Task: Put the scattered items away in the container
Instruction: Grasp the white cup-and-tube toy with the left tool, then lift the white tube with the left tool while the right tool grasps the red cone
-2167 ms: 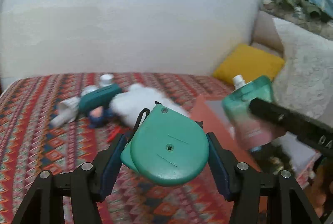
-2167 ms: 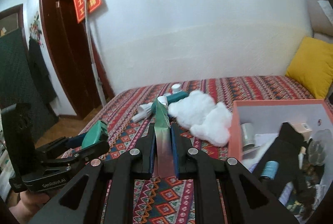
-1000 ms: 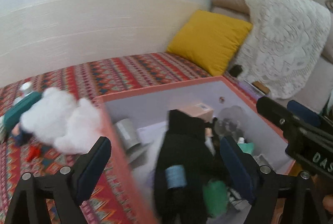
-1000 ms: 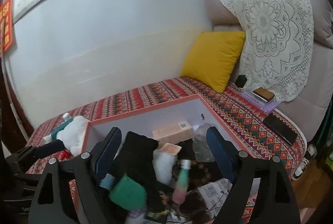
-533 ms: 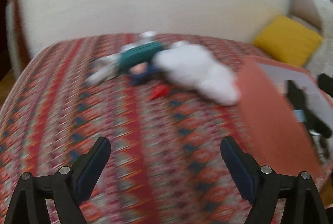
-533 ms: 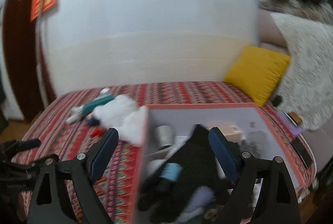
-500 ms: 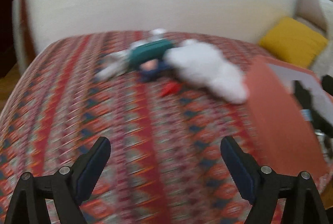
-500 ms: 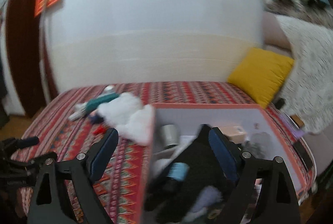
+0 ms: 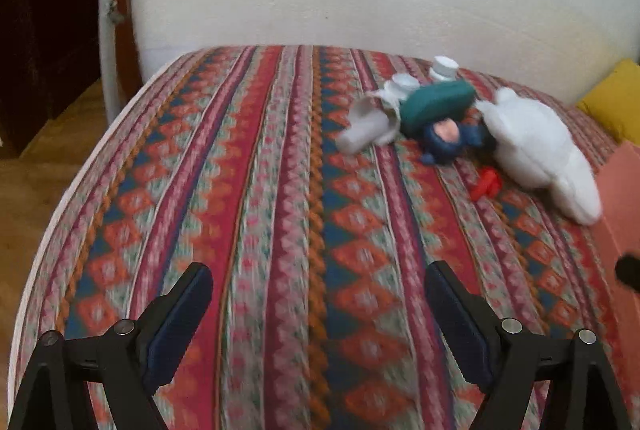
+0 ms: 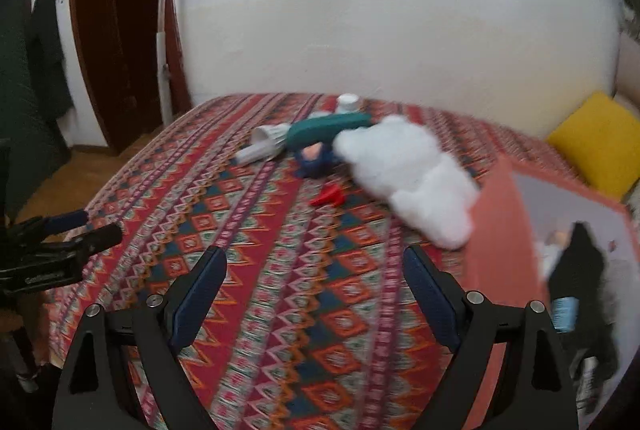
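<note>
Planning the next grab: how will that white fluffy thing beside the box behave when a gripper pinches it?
The white fluffy thing looks like a soft, lumpy plush, so it will probably squash and sag rather than hold shape. It seems light for its bulk. It leans against the box, so pushing may bunch it there.

My black plastic left gripper (image 9: 318, 304) and right gripper (image 10: 315, 282) carry dark-blue finger pads (image 9: 178, 326) and silver screws (image 9: 511, 325).
</note>
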`<state>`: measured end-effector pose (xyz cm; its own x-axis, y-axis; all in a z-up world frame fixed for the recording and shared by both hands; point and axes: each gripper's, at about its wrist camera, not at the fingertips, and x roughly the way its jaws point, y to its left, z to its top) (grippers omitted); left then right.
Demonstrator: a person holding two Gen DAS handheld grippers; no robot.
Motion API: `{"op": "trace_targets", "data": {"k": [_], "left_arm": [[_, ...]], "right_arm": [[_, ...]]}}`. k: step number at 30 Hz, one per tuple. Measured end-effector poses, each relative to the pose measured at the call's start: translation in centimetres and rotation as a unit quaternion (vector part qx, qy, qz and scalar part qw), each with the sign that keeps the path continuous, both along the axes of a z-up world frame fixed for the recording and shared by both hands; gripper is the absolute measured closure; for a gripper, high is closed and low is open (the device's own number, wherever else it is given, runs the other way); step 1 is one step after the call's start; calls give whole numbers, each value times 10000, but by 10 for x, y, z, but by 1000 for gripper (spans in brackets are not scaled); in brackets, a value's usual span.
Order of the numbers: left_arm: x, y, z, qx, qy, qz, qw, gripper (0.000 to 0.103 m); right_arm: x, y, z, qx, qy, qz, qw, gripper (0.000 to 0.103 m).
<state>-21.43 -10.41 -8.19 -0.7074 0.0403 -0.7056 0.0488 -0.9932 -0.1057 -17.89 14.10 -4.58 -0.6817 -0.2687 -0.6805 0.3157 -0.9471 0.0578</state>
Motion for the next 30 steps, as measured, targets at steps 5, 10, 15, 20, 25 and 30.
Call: {"op": "trace_targets", "data": {"k": [5,10,15,20,25,30], "left_arm": [[-76,10,-17,193,-209,-511,9983,13],[-144,32,-47,111,-539,-865,9947,13],[-189,41,-70,20,-633,-978,9932,13],[-212,41,-80,-31,-551,-939,9941,16],[-198,46,-75,44,-648,-1014,9927,76],[-140,36,-65,171,-727,-995,9922,77]], "right_arm": [[-50,-5,-37,-355,-552,-471,9967,11],[-107,1,-77,-571,-977,-1043,9881,11],[-150,-6,-104,-599,-1121,-1244,9840,11],[-181,-20,-120,-492,-962,-1337,9851,11],[-190,-26,-121,-146,-736,-1278,9890,65],[-175,-7,-111,-547,-982,-948,9891,66]]}}
